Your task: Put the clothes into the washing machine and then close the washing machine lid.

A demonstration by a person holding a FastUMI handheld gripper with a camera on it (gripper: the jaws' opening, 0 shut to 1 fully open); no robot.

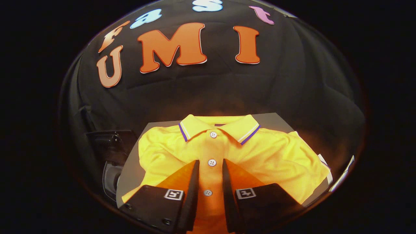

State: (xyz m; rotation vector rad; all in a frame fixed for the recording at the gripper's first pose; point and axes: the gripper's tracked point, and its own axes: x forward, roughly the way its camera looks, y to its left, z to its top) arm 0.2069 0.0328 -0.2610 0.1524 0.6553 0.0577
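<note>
Lying flat and face up on the grey worktop (279,119), the yellow polo shirt (276,156) offers its button placket between the tongs (211,162), a natural ridge to pinch. The tongs stand narrowly parted astride it; whether they press the cloth I cannot tell. Left of the worktop's edge sits a dark machine (112,152), possibly the washer, with open room between.

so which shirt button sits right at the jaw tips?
The middle button of the three on the yellow shirt; the top button lies beyond the gripper, the bottom button between its open jaws.
</note>
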